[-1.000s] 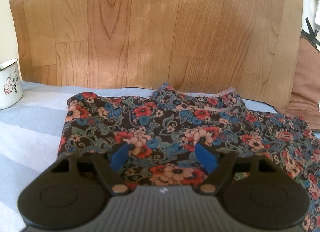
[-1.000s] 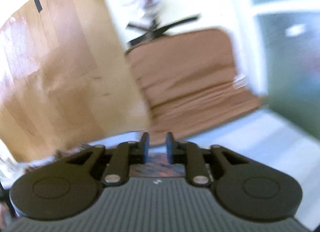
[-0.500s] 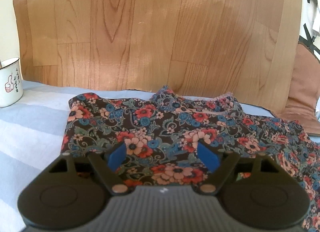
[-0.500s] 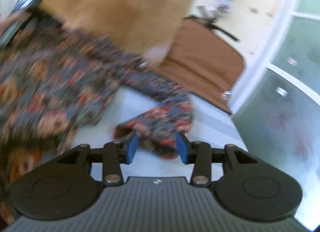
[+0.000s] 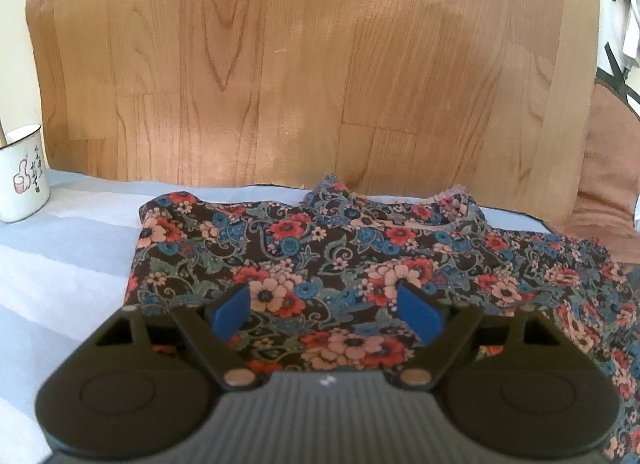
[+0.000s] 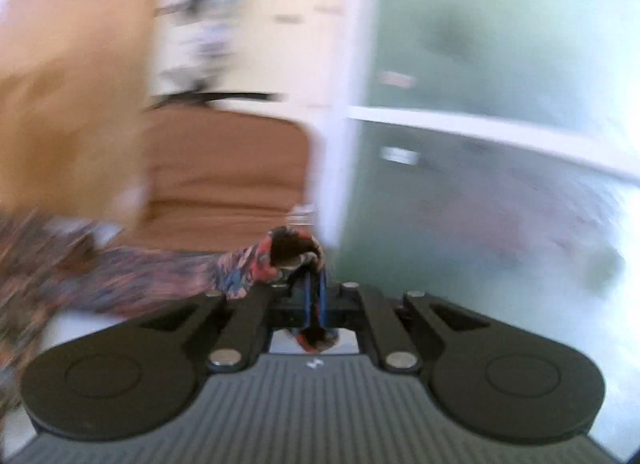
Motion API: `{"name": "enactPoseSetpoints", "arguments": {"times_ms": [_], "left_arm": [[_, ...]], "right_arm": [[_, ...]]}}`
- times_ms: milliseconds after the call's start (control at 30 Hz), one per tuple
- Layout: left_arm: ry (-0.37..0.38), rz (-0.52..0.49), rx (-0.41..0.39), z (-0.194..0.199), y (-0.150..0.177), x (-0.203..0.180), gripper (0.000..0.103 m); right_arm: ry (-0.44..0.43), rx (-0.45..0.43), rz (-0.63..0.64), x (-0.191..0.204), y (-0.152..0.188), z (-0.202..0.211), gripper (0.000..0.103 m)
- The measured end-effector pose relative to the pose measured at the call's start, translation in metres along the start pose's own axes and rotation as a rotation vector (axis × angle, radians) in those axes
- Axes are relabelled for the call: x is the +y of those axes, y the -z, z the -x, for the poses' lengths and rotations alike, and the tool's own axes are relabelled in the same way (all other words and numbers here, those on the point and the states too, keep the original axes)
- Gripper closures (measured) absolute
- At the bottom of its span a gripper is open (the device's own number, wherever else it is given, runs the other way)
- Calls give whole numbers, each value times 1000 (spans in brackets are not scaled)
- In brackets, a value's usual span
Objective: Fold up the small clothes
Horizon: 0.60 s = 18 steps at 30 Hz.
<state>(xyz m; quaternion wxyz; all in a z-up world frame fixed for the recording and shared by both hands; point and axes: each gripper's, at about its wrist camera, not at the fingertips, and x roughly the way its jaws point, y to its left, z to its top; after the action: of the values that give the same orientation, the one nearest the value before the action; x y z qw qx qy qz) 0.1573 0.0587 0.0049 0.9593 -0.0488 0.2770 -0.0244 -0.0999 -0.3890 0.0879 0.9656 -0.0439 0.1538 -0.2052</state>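
Note:
A dark floral garment (image 5: 320, 248) lies spread on a pale blue striped cloth (image 5: 60, 264), neckline toward the wooden panel. My left gripper (image 5: 324, 306) is open and empty, its blue pads hovering over the garment's near part. In the blurred right wrist view my right gripper (image 6: 314, 292) is shut on the end of the garment's sleeve (image 6: 280, 260), which trails off to the left, lifted off the surface.
A white enamel mug (image 5: 22, 174) stands at the far left. A wood-grain panel (image 5: 300, 64) backs the surface. A brown cushion (image 5: 608, 168) sits at the right; it also shows in the right wrist view (image 6: 224, 168), beside a frosted glass door (image 6: 500, 104).
My right gripper closed on the sleeve end and lifted it, swinging its view to the right. My left gripper has backed off slightly and stays open over the garment.

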Motion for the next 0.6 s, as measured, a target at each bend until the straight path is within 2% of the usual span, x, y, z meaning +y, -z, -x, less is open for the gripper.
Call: {"name": "enactPoseSetpoints", "arguments": {"times_ms": [67,200,267,300,333,400,433,533,600], "left_arm": [[-8,-23,15,-3,0,-4,18],[-50,-92,53,-9,0,-15,16],[-71,-119,65,-11,1,-19,14],[-81,-125,67,-10,1,-20,12],[-91,-130,67,-9,2,-20,11],[-101,-145,61,-4,4,-21,11],[-98,-142,57,0,4,-22,11],[-29,-73,45,11,1,-22,11],[40,9,25,19,-1,-27,11]], "right_arm": [[47,46,-87,-29,4,-19,96],[-4,174,-221,-60,21,-73,93],[48,195,-263,-72,31,-94,80],[97,200,-324,-83,36,-97,74],[108,207,-428,-97,42,-97,67],[11,221,-670,-123,56,-84,67],[-54,231,-731,-126,61,-78,67],[-239,279,-797,-118,66,-58,66],[-295,313,-776,-103,59,-57,62]]}}
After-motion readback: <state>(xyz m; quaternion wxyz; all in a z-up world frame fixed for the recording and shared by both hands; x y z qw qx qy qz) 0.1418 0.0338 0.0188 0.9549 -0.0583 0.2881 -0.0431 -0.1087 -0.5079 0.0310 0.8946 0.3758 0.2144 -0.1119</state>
